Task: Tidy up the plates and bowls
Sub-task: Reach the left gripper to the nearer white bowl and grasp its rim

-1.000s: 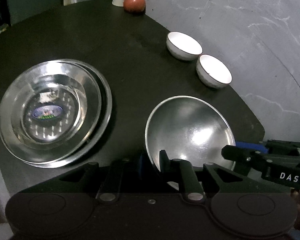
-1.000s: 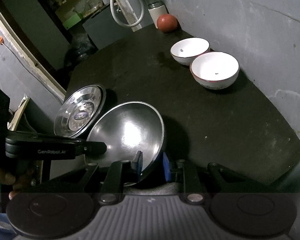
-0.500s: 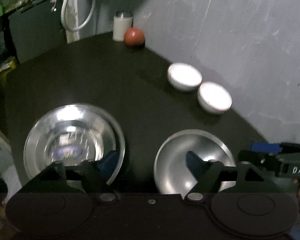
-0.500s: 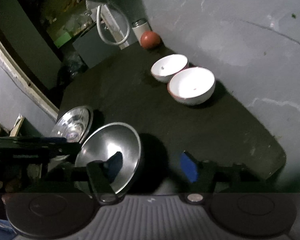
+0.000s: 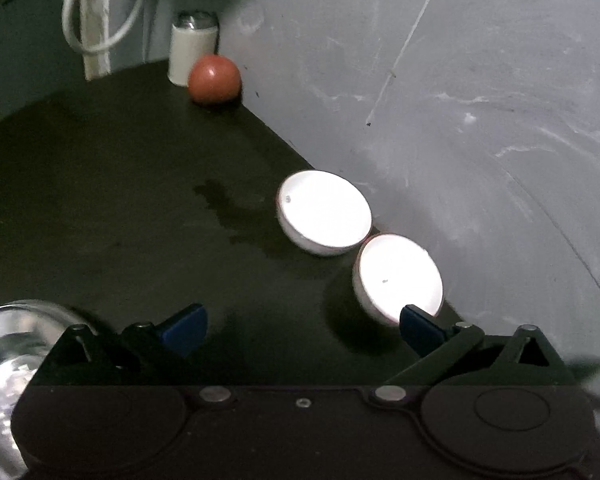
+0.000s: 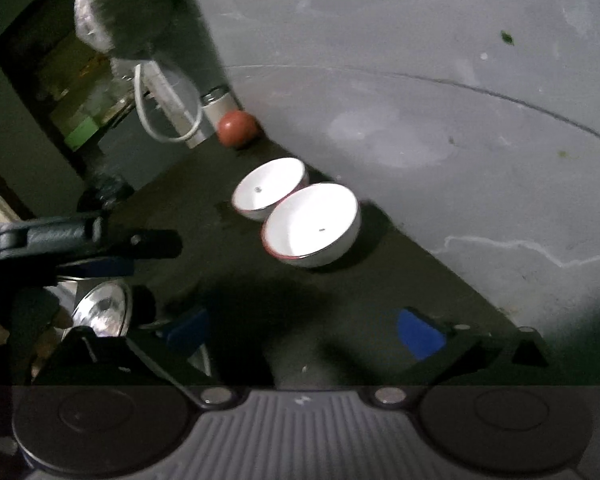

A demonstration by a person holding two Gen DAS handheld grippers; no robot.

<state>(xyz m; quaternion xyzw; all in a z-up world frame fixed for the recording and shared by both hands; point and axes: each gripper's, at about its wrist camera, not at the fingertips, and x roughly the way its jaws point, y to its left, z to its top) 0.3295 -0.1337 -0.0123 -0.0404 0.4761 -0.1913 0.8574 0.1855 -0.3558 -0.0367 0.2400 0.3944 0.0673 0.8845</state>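
Observation:
Two white bowls stand side by side on the dark table by the grey wall: the far bowl (image 5: 324, 213) (image 6: 269, 189) and the near bowl (image 5: 398, 280) (image 6: 312, 224). My left gripper (image 5: 302, 326) is open and empty, its right fingertip just in front of the near bowl. My right gripper (image 6: 306, 332) is open and empty, above the table short of the near bowl. Steel dishes show at the left edge (image 5: 8, 360) (image 6: 104, 310). The left gripper also shows in the right wrist view (image 6: 96, 240).
A red ball (image 5: 214, 79) (image 6: 238, 128) and a white canister (image 5: 192, 53) (image 6: 218, 110) stand at the table's far corner. A white hose (image 5: 100, 4) hangs behind. The grey wall (image 5: 460, 120) runs along the table's right side.
Both grippers have opened and let go of the steel bowl, then lifted and turned toward the white bowls. The steel dishes have slid to the left edge of both views.

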